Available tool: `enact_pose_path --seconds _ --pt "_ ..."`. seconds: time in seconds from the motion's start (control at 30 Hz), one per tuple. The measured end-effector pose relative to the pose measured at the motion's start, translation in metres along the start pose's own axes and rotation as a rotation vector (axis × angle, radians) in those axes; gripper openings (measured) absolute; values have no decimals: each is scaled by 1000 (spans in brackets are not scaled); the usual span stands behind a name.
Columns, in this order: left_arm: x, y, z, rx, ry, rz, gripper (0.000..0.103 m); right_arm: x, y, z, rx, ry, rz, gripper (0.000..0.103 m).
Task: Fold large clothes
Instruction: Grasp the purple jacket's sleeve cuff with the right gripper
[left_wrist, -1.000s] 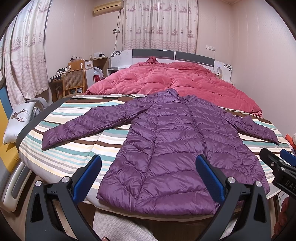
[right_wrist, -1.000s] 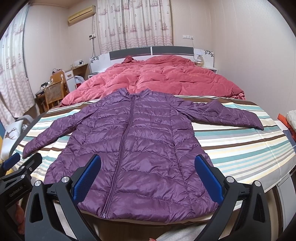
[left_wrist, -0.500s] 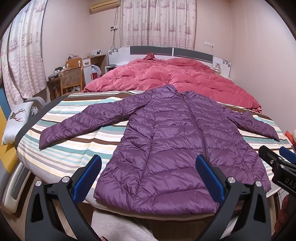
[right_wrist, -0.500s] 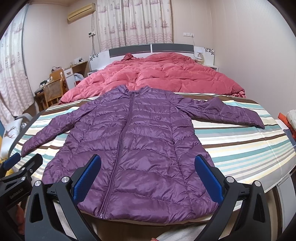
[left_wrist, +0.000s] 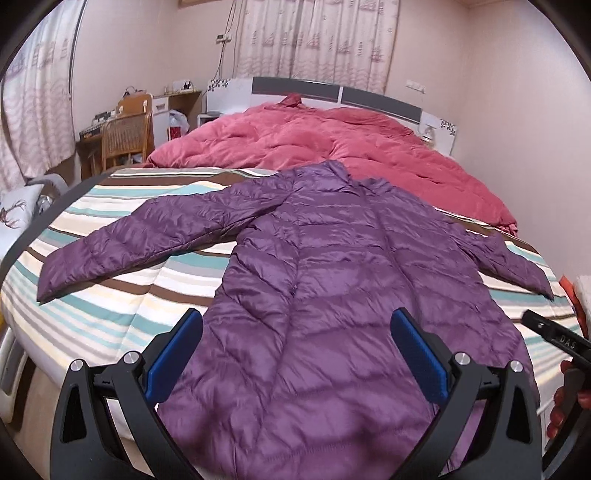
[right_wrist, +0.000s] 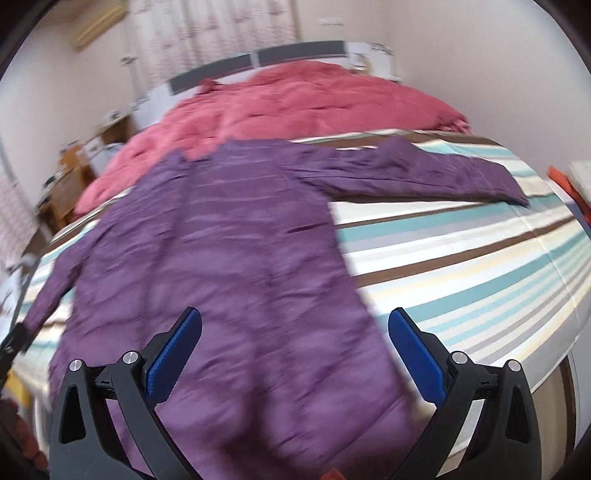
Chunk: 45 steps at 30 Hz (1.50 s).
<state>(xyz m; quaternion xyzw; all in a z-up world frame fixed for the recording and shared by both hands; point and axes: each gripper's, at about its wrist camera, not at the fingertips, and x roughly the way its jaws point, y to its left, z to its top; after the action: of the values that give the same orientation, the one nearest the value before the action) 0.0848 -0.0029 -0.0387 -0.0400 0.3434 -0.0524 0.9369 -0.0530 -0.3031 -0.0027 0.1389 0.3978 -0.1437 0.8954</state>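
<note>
L gripper (left_wrist: 295, 354): fingers wide apart, nothing between them, hovering over the hem end of the purple jacket (left_wrist: 332, 295) at the near edge of the bed (left_wrist: 110, 314). R gripper (right_wrist: 293, 354): fingers likewise spread, empty, above the jacket's lower R side; that view is motion-blurred, so detail there is poor.

Jacket lies flat, front up, zip closed as far as I can tell, hem at the bed's near edge, collar toward the middle. L sleeve (left_wrist: 147, 240) runs out toward the bed's L edge; R sleeve (right_wrist: 424, 173) toward the R edge. Both rest on the striped cover. Beyond the collar, a red duvet (left_wrist: 332, 147) fills the far half up to the headboard.

Assessment: no fold made yet; I'm at the approach stage. Next move, in my judgement: each gripper to its own sleeve near the cuff, close on fabric only, not the cover beneath, then carry the sleeve inward across the body.
</note>
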Motion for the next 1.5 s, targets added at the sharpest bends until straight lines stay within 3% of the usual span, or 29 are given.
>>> enact_pose_path --seconds 0.13,0.23,0.4,0.73,0.83,1.07,1.3,1.43,1.5 --pt "32 1 15 7 14 86 101 24 -47 24 81 1 -53 100" --pt "53 3 23 5 32 111 101 45 -93 39 215 7 -39 100" --pt "87 8 35 1 49 160 101 78 -160 60 430 -6 -31 73" --pt "134 26 42 -4 72 240 101 130 -262 80 818 -77 36 50" --pt "141 28 40 1 81 241 101 135 -273 85 871 -108 43 49" --pt "164 40 33 -59 183 294 101 150 -294 104 974 -165 11 49" --pt "170 40 28 -58 195 288 101 156 -312 113 1031 -219 -17 48" --pt "172 43 27 -67 204 279 101 158 -319 114 1041 -228 -40 32" --pt "174 43 27 -69 209 280 101 161 -324 114 1039 -229 -41 19"
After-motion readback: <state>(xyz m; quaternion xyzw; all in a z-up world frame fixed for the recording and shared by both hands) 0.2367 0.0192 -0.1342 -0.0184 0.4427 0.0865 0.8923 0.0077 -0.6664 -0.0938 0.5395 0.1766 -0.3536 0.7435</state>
